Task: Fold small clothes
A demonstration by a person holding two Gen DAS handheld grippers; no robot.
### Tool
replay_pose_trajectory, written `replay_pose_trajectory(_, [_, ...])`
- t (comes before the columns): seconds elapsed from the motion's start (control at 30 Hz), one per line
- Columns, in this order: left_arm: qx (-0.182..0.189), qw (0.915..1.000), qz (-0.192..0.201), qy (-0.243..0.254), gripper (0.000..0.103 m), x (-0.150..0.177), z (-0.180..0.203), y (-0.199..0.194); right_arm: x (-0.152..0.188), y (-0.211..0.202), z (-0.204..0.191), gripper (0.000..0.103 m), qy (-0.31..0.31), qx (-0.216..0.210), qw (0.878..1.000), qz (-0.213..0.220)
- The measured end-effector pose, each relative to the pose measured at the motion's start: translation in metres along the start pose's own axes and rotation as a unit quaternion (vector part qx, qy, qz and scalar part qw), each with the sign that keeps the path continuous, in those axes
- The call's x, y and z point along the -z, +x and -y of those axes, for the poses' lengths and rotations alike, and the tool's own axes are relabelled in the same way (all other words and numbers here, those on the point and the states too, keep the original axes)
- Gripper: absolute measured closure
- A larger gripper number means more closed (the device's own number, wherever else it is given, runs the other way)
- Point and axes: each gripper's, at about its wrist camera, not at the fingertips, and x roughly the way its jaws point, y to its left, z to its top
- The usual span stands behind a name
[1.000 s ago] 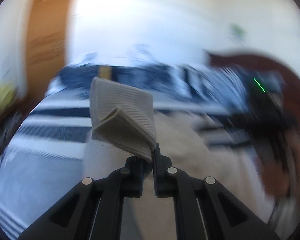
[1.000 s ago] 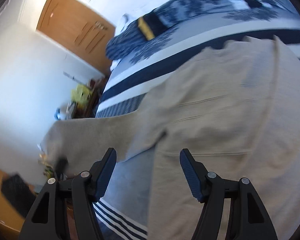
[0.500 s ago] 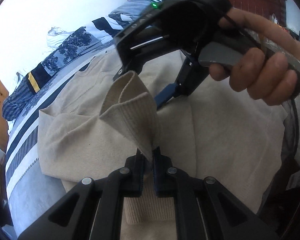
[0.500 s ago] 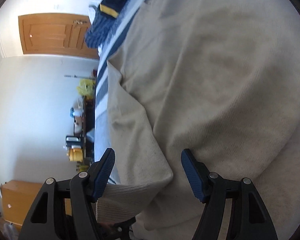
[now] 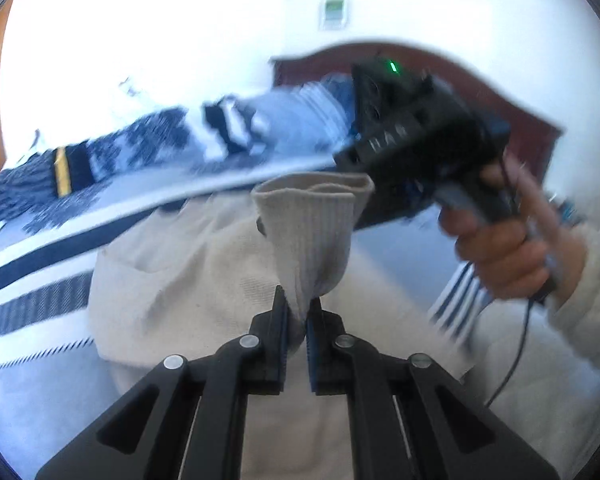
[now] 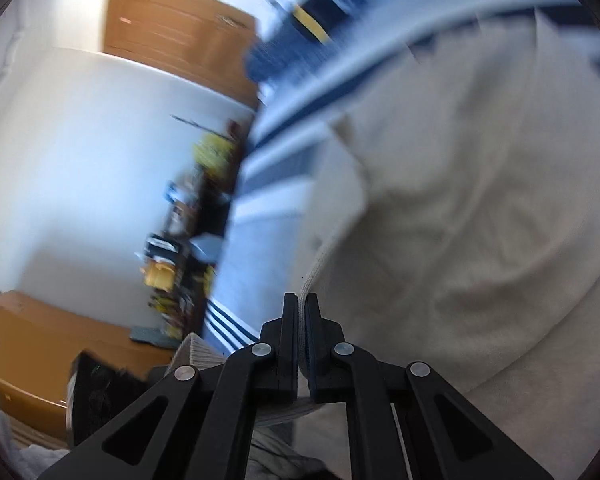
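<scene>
A beige knit sweater (image 5: pixel 172 280) lies spread on the striped bed. My left gripper (image 5: pixel 296 320) is shut on its ribbed cuff (image 5: pixel 308 232), which stands up bunched above the jaws. My right gripper (image 6: pixel 302 312) is shut on the sweater's ribbed hem edge (image 6: pixel 320 260), with the sweater body (image 6: pixel 460 200) spreading away to the right. In the left wrist view the right gripper's black body (image 5: pixel 416 136) shows at upper right, held by a hand (image 5: pixel 504 252). Both views are blurred by motion.
The bed has a blue and white striped cover (image 5: pixel 40 280) and patterned pillows (image 5: pixel 140 148) by a dark wood headboard (image 5: pixel 500 96). A wooden door (image 6: pixel 180 40), a cluttered shelf (image 6: pixel 188 220) and a wooden cabinet (image 6: pixel 40 352) stand left of the bed.
My right gripper has closed on the sweater's hem edge; it was open half a second ago. My left gripper still holds the cuff and has swung to face the headboard.
</scene>
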Motion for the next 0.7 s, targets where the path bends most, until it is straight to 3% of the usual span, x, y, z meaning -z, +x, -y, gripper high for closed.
replay_pose_trajectory(0.07, [0.027,0.9995,0.004,0.016,0.096,-0.008,0.021,0.003,0.003,-0.027,-0.015,0.099,-0.014,0.008,1.0,0.022])
replay_pose_trajectory(0.17, [0.043,0.996,-0.04,0.066,0.095,0.001,0.055,0.034,0.02,-0.066,-0.019,0.099,-0.027,0.039,0.998,0.048])
replay_pose_trajectory(0.33, [0.039,0.9738,-0.167,0.149,0.09,0.052,0.097,0.102,0.058,-0.065,0.064,0.099,0.023,0.119,0.993,0.01])
replay_pose_trajectory(0.43, [0.053,0.9618,-0.204,0.174,0.082,0.076,0.109,0.109,0.075,-0.048,0.114,0.096,0.067,0.113,0.991,0.001])
replay_pose_trajectory(0.53, [0.054,0.966,-0.207,0.145,0.064,0.08,0.105,0.096,0.091,-0.047,0.141,0.095,0.105,0.106,0.989,0.006])
replay_pose_trajectory(0.57, [0.048,0.9698,-0.205,0.123,0.055,0.079,0.099,0.091,0.095,-0.054,0.143,0.09,0.102,0.106,0.989,0.01])
replay_pose_trajectory(0.63, [0.025,0.9754,-0.205,0.076,0.048,0.079,0.085,0.08,0.107,-0.069,0.145,0.051,0.089,0.129,0.987,0.021])
replay_pose_trajectory(0.7, [-0.002,0.9783,-0.206,0.016,0.046,0.081,0.065,0.073,0.121,-0.083,0.145,0.05,0.07,0.151,0.986,0.026])
